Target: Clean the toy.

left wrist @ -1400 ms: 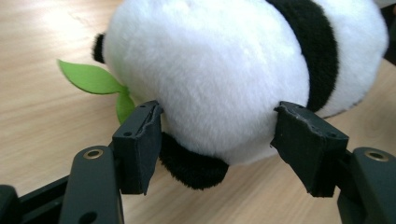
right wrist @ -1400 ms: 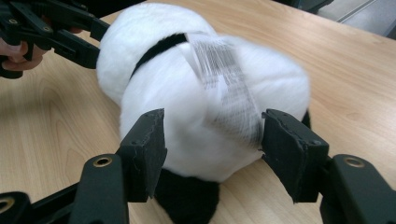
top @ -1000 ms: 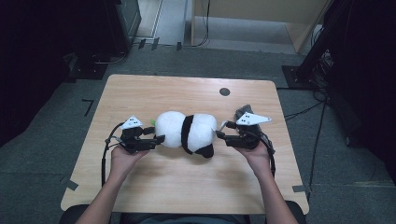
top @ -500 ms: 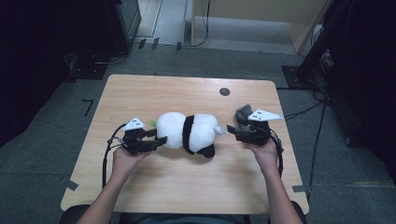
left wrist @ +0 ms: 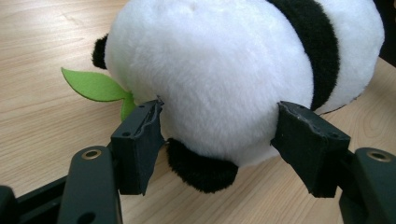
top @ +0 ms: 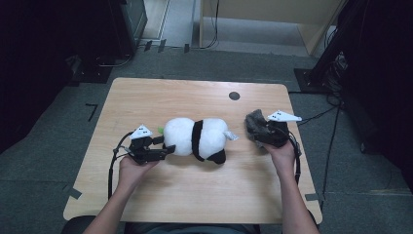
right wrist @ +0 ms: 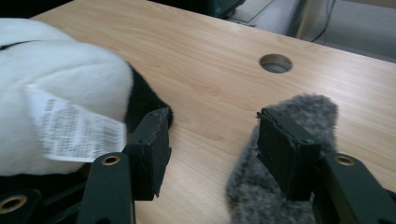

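The left gripper [top: 168,147] lies low over the pale wooden table [top: 195,195], pointing at the head end of a round white plush panda with a black band around its middle [top: 195,138]. In the left gripper view its two black jaws stand apart, one on each side of the panda's white fur [left wrist: 215,74]. Their front edges sit right at the pile, but whether the pads press on it cannot be told. These jaws have just been opening, with the panda's rounded end between them. A black plush paw [left wrist: 201,168] rests on the table between the jaws, just below the white bulge. A green felt leaf [left wrist: 95,86] sticks out beyond the jaw on that view's left side.

The right gripper [top: 260,136] sits well apart from the panda's far end, held in the person's right hand [top: 282,153]. Its jaws are apart, and the wood between the pads is bare. A small piece of grey shaggy fur fabric [right wrist: 280,154] lies under and around the jaw on the right of the right gripper view. It touches that jaw's outer side and is not caught between the pads. Just outside the other jaw are the panda's white rear and its printed white care label [right wrist: 70,130]. A round cable hole in the tabletop [right wrist: 275,63] lies ahead of the jaws.
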Demonstrator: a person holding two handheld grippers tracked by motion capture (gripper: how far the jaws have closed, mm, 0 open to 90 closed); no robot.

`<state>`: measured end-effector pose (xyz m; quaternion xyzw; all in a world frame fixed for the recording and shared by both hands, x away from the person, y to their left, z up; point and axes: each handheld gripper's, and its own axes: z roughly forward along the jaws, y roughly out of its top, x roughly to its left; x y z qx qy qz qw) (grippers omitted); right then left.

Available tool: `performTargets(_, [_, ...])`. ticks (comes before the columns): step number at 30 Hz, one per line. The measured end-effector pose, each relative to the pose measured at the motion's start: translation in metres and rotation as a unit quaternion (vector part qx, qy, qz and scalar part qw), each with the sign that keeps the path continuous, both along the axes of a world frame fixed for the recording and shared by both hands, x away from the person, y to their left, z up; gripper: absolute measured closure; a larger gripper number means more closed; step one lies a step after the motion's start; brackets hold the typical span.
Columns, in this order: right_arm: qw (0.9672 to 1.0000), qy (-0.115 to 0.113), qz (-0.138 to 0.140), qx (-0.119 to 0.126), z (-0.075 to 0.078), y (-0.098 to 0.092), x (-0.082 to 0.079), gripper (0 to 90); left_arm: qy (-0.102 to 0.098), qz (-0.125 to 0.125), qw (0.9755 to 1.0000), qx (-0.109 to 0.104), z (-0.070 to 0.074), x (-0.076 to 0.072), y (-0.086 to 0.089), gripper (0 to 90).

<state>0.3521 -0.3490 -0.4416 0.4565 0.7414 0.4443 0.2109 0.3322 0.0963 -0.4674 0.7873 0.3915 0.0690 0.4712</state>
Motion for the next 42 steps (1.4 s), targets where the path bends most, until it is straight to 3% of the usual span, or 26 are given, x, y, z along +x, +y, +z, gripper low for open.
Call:
performTargets(5, [0.9993,-0.008,-0.028,0.023,-0.007,-0.013,0.006,45.9,-0.003,-0.001,1.0000,0.003,0.000,0.001,0.000,31.5])
performTargets(12, [0.9977,-0.008,-0.067,-0.006,-0.018,-0.021,0.017,46.4,-0.010,-0.003,0.9999,0.009,0.000,0.001,0.002,30.7])
performTargets(16, [0.9966,0.008,-0.082,0.009,-0.028,-0.030,0.023,47.7,-0.010,-0.003,0.9999,0.008,-0.001,0.002,0.002,30.4])
performTargets(21, [0.9960,0.028,-0.084,-0.017,-0.042,-0.031,0.030,52.0,-0.008,-0.002,0.9999,0.008,-0.001,0.002,0.002,29.9])
performTargets(27, [0.9940,0.056,-0.090,-0.028,-0.057,-0.032,0.038,57.8,-0.010,-0.001,0.9999,0.008,-0.001,0.002,0.002,29.2])
performTargets(33, [0.9922,0.081,-0.094,-0.009,-0.069,-0.035,0.042,58.2,-0.010,-0.002,0.9999,0.009,-0.002,0.002,0.002,28.9])
performTargets(36, [0.9932,0.076,-0.088,-0.008,-0.076,-0.036,0.041,54.5,-0.009,-0.002,0.9999,0.008,-0.002,0.002,0.001,28.9])
performTargets(39, [0.9930,0.082,-0.082,0.022,-0.081,-0.040,0.042,52.1,-0.011,-0.002,0.9999,0.010,-0.002,0.002,0.001,29.0])
performTargets(42, [0.9937,0.082,-0.072,0.022,-0.081,-0.042,0.042,50.9,-0.011,0.000,0.9999,0.010,-0.002,0.002,0.001,28.7])
